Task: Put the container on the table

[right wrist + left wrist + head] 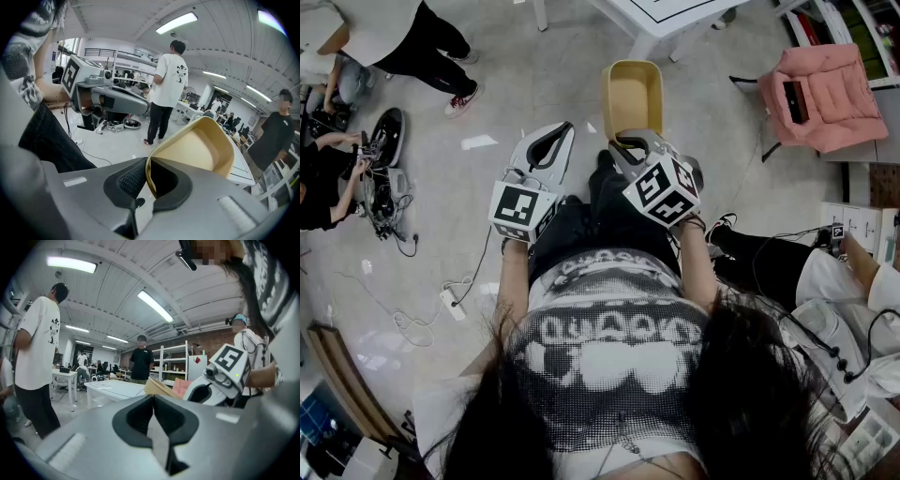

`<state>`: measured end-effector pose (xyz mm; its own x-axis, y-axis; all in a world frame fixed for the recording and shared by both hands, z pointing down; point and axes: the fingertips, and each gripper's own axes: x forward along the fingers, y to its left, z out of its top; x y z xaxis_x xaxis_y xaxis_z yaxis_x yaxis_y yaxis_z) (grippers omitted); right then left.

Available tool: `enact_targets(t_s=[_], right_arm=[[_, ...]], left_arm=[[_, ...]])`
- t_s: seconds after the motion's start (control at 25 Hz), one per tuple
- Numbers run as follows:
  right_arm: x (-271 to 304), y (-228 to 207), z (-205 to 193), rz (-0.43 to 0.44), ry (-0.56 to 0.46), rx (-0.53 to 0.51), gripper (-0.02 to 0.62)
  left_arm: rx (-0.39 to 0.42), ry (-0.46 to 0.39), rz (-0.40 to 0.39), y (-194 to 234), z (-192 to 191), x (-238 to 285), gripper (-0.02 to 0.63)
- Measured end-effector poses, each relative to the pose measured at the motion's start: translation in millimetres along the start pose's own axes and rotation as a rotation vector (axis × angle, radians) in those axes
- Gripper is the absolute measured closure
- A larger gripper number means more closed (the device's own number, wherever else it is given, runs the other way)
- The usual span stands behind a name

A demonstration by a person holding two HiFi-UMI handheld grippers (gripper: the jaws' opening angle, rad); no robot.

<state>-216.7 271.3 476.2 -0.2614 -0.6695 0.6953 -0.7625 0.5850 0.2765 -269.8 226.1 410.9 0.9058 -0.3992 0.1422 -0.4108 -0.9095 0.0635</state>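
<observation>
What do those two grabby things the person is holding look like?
The left gripper and right gripper are light grey plastic shells with black padded jaws. Each carries a white cube with black square markers. The person wears a black-and-white patterned top and black trousers.

Mustard-yellow container (633, 98) — grey right gripper (628, 143), black-and-white square markers on its cube (664, 192) — pink jacket (823, 94).
</observation>
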Motion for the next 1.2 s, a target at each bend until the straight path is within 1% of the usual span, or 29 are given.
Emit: enact_targets(t_s=[0.12,0.24,0.48,0.68,0.84,1.0,1.2], right_arm=[[3,-12,2,-0.016,-0.016,0.038,0.572],[12,-30,8,-0.035,-0.035,0.068,0.572],[35,-85,-2,-0.041,-0.039,0.109,0.572],[55,-165,-18,-0.045,-0.040,0.130,0.572],[68,-239,-29,-0.034,-0.036,0.108,0.572],[83,-310,-40,-0.002,-0.053,0.080,0.572],[103,-364,-39,0.036,-0.085,0.039,0.572]], left_arm=[[0.017,0.013,-0.027,5,2,14,0.606],[0.025,0.023,-0.043,20,3,32,0.606],[0.019,0.060,-0.060,44,2,89,0.606],[0.029,0.084,-0.068,67,15,168,0.606],[0.043,0.060,-0.067,86,43,242,0.606],[0.073,0.053,-0.029,103,66,306,0.606],[0.079,0.052,0.042,124,81,346,0.606]])
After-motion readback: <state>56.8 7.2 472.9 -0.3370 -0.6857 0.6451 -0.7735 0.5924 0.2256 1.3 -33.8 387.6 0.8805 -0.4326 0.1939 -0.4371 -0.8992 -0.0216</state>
